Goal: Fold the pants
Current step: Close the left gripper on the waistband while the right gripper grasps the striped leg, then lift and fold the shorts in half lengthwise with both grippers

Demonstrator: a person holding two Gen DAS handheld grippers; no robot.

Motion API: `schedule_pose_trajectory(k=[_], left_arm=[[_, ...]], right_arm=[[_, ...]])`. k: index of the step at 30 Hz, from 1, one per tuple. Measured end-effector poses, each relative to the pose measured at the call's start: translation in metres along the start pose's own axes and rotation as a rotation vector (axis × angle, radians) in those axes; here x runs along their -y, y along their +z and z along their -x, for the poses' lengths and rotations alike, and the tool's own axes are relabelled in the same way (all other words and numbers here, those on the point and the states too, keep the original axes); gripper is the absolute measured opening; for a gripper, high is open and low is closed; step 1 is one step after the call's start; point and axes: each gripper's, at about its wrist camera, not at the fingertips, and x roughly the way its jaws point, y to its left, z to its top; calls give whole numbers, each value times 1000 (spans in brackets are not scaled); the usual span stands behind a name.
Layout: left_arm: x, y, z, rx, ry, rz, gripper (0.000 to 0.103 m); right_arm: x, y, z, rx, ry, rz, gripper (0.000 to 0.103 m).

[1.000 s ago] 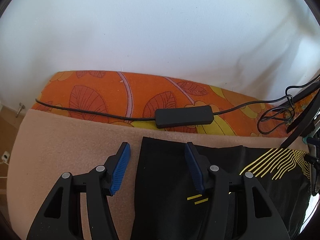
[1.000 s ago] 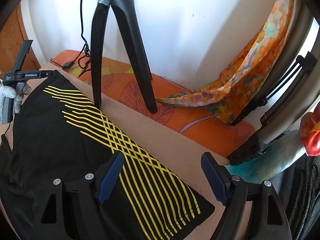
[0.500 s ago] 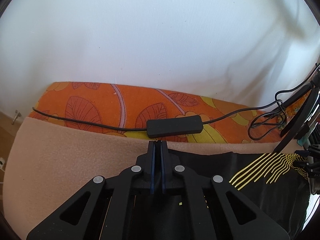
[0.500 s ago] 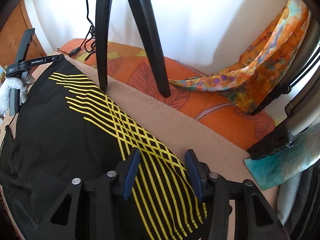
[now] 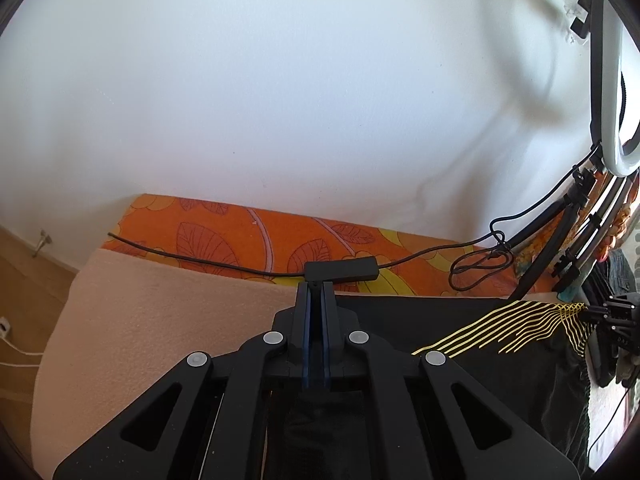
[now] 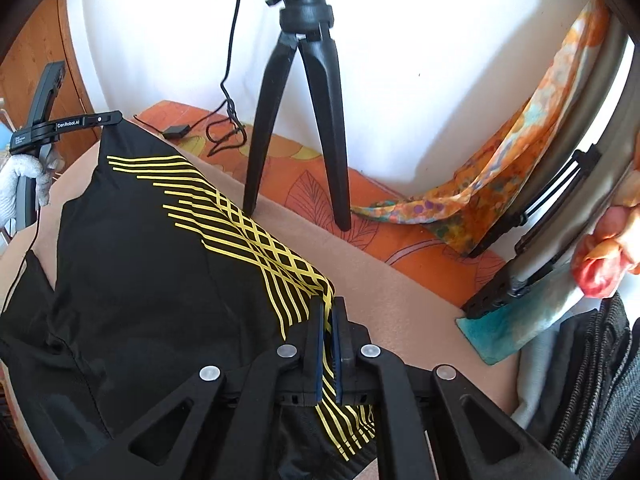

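Black pants (image 6: 152,280), thin sporty fabric, with a band of yellow lines (image 6: 256,232) that cross into a diamond lattice and run diagonally toward one edge. They lie spread on a beige fuzzy blanket (image 5: 160,320) covering the counter, with an orange leaf-print cloth (image 5: 240,236) showing along the wall side. Fabric is slack, with soft creases and a visible seam in the lower left of the right wrist view; the edge with the yellow lines is raised off the blanket and pulled taut between the two grippers. Right gripper (image 6: 327,312) has its blue pads closed down on the yellow-striped edge, and the stripes run straight in between the pads. Left gripper (image 5: 315,292) is closed too, blue pads nearly together, pinching the plain black edge; the cloth between its pads is dark and hard to make out, probably the same top hem. In the right wrist view the left gripper (image 6: 116,118) meets the far corner of the pants, held by a hand in a white glove (image 6: 20,180). A black tripod (image 6: 300,120) stands on the orange cloth just beyond the pants, and a black cable with inline box (image 5: 340,270) lies along that cloth.
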Motion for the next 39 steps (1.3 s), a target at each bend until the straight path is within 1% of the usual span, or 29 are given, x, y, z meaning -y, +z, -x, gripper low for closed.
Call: schedule_pose_trajectory(k=[5, 6, 9, 16, 21, 26, 31, 32, 35, 39], left_arm=[[-4, -4, 41, 39, -19, 3, 3], [-3, -6, 51, 46, -22, 1, 3], [-5, -15, 82, 69, -26, -8, 3], [-10, -51, 142, 97, -41, 7, 3], [-6, -84, 183, 100, -42, -7, 3], [-7, -120, 213, 88, -50, 10, 3], [-1, -163, 235, 61, -35, -24, 3], [0, -171, 238, 53, -33, -32, 3], [4, -193, 241, 19, -28, -43, 3], [5, -216, 245, -6, -22, -47, 3]], right_arm=[[-21, 2, 42, 53, -9, 18, 0], [-33, 1, 49, 62, -18, 28, 0], [-49, -9, 76, 90, -32, 61, 0], [-92, -37, 138, 139, -34, 114, 0], [-115, -65, 167, 151, -10, 125, 0], [-141, -99, 176, 134, 10, 155, 0], [-164, -138, 177, 88, 17, 190, 0], [-166, -146, 175, 77, 25, 186, 0], [-175, -166, 170, 58, 6, 199, 0], [-185, -189, 167, 41, 7, 203, 0]])
